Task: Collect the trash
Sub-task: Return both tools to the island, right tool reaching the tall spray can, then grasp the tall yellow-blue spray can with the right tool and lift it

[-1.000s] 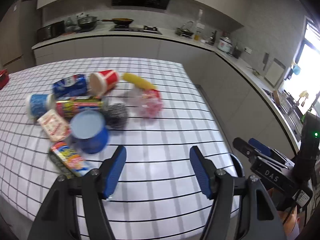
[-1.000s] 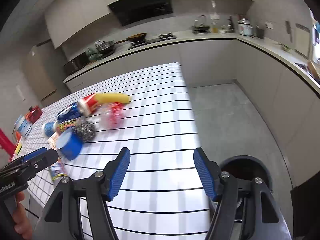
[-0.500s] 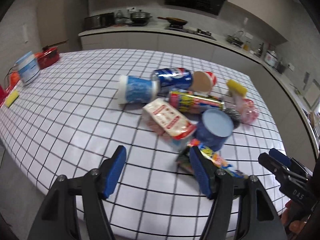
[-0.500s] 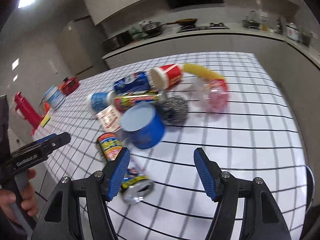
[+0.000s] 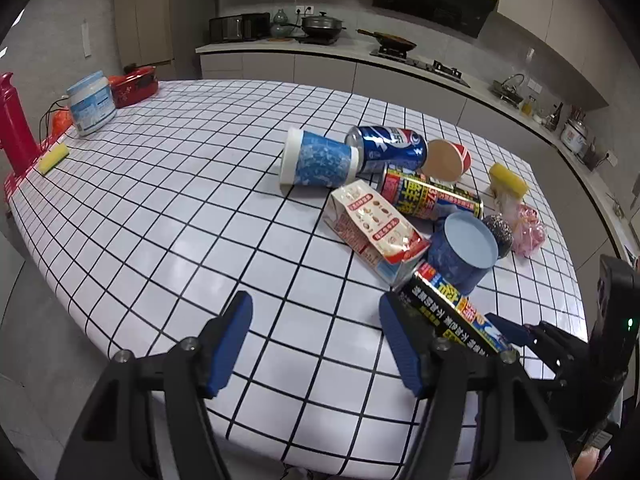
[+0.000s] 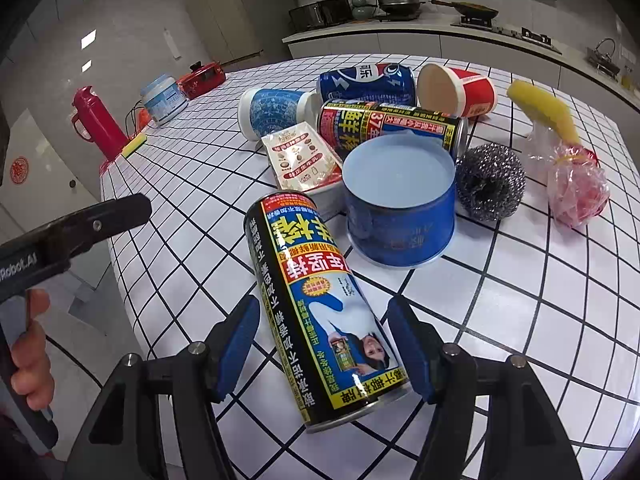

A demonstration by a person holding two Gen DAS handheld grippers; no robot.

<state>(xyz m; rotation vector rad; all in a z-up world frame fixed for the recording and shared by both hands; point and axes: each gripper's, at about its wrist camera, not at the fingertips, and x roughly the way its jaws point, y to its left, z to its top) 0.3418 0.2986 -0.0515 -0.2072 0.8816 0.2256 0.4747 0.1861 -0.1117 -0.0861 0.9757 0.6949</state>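
Note:
A pile of trash lies on the white gridded table (image 5: pixel 180 184). In the right wrist view a black and yellow can (image 6: pixel 316 300) lies on its side between the open fingers of my right gripper (image 6: pixel 328 348), which do not touch it. Behind it stand a blue tub (image 6: pixel 400 204), a snack carton (image 6: pixel 304 160), a second printed can (image 6: pixel 392 128), a blue soda can (image 6: pixel 368 80), a blue paper cup (image 6: pixel 276 112) and a red paper cup (image 6: pixel 456 90). My left gripper (image 5: pixel 316 340) is open and empty over the table's near edge, left of the black can (image 5: pixel 452 312).
A steel scourer (image 6: pixel 490 188), a pink plastic bag (image 6: pixel 576 188) and a yellow sponge (image 6: pixel 544 112) lie at the right of the pile. A red flask (image 5: pixel 14 128), a white jar (image 5: pixel 90 102) and a red box (image 5: pixel 134 86) stand at the table's far left. Kitchen counters run behind.
Both grippers have swung left and closed in on the pile. The right gripper has dropped low, so the black and yellow can now lies between its fingers. Both stay open.

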